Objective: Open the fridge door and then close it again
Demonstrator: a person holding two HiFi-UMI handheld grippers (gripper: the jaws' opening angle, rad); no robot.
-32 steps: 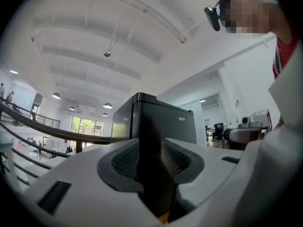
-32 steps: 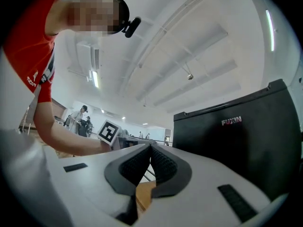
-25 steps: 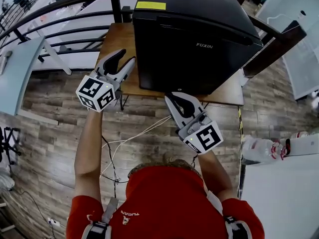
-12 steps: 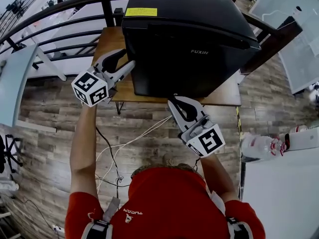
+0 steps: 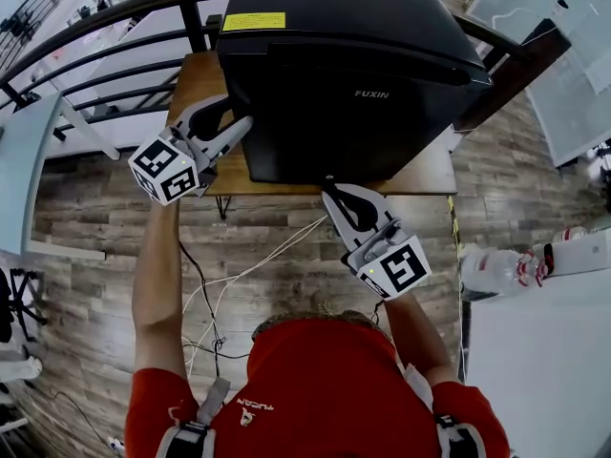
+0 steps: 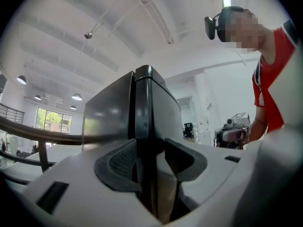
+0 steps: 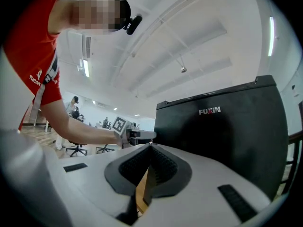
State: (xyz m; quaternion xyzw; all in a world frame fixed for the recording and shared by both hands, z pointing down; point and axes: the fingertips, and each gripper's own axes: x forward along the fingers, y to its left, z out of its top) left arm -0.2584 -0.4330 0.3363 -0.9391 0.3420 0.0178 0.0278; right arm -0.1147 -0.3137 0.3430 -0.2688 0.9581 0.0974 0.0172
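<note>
the black fuxin mini fridge (image 5: 363,65) stands shut on the wooden worktop (image 5: 196,79), its front near the worktop's front edge. the left tool (image 5: 236,113) is spread around the door's left edge (image 6: 150,108), its jaws just closing a little, not clearly pressing; a shallow bite may slip off, and a hard pull could drag the fridge forward. the right tool (image 5: 329,185), pressed together and empty, sits just before the door, in its likely swing. the railing (image 5: 115,27) hems the left; room lies toward the person
</note>
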